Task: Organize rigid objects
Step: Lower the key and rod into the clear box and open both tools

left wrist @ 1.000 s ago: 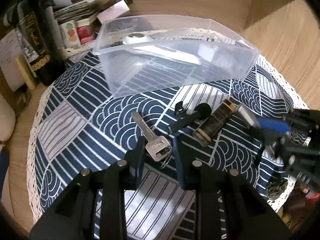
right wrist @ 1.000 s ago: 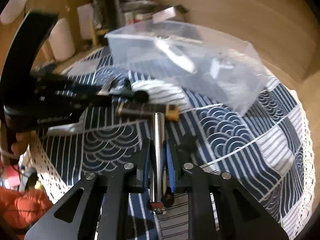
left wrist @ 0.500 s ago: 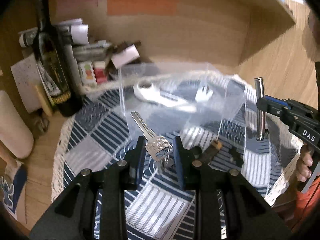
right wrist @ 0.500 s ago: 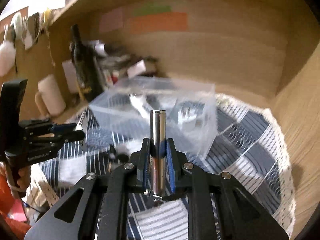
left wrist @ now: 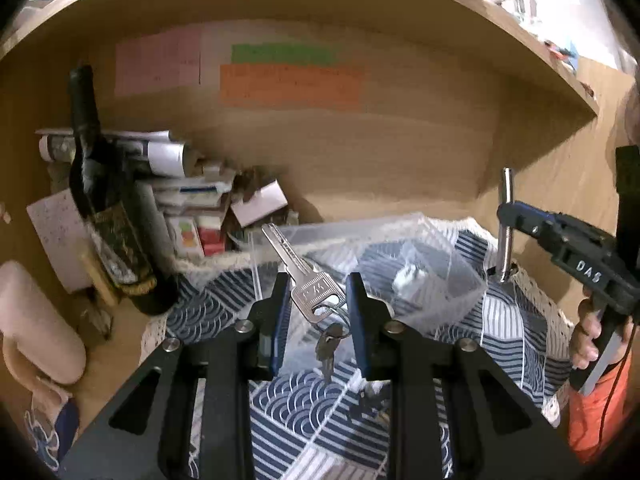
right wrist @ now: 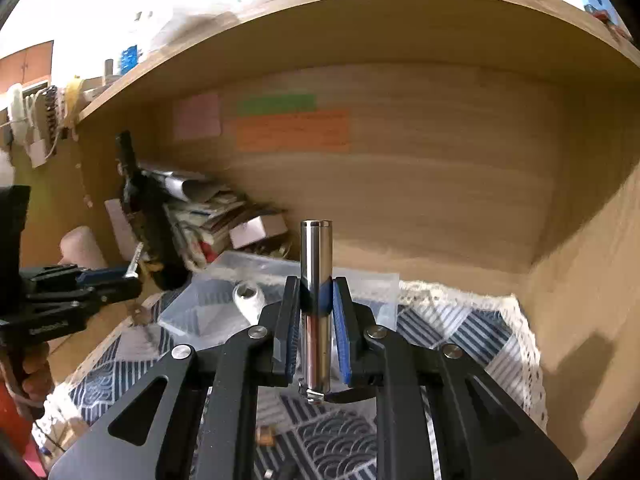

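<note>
Dim warm light, fisheye-warped, blurry

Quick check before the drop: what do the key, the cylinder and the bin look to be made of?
The key in the left gripper: likely silvery metal, with a dull sheen and stamped head. The cylinder in the right gripper: apparently polished metal, since it mirrors the blue pads. The bin: seemingly clear plastic, because the patterned cloth shows through its walls.
</note>
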